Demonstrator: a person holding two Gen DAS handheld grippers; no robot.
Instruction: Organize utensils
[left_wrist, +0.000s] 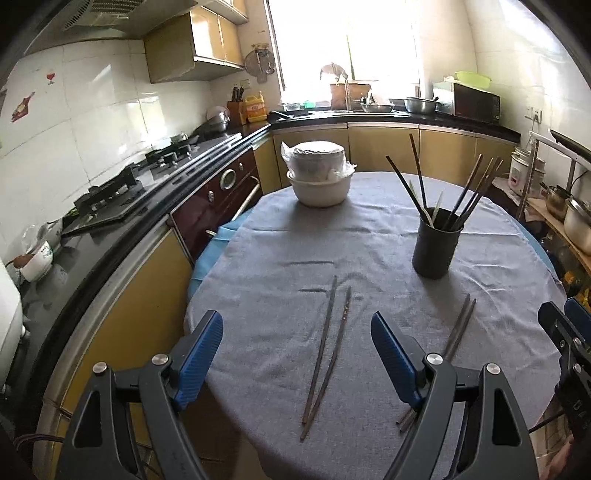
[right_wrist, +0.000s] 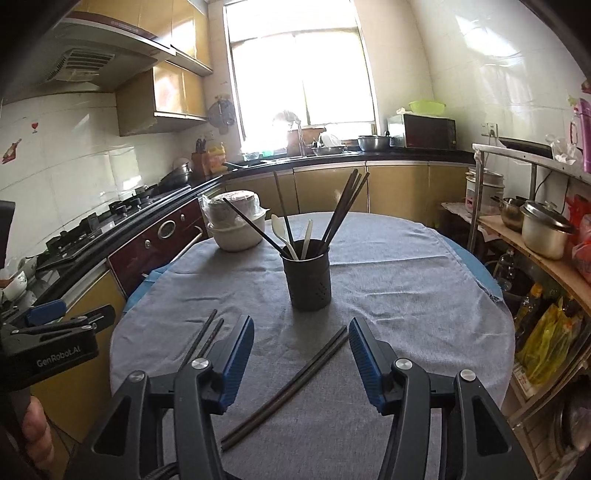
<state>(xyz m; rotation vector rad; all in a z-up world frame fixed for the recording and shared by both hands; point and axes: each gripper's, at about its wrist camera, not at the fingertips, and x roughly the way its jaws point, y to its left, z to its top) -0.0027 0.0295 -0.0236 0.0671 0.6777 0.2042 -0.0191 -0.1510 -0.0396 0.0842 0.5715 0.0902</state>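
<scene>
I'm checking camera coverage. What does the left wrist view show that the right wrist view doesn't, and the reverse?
Only the left wrist view shows the left gripper's open jaws head on, and the full left pair of chopsticks.

Only the right wrist view shows the shelf with a lidded pot, and a thumb.

Both show the utensil holder, the stacked bowls, the right pair of chopsticks and the grey cloth.
</scene>
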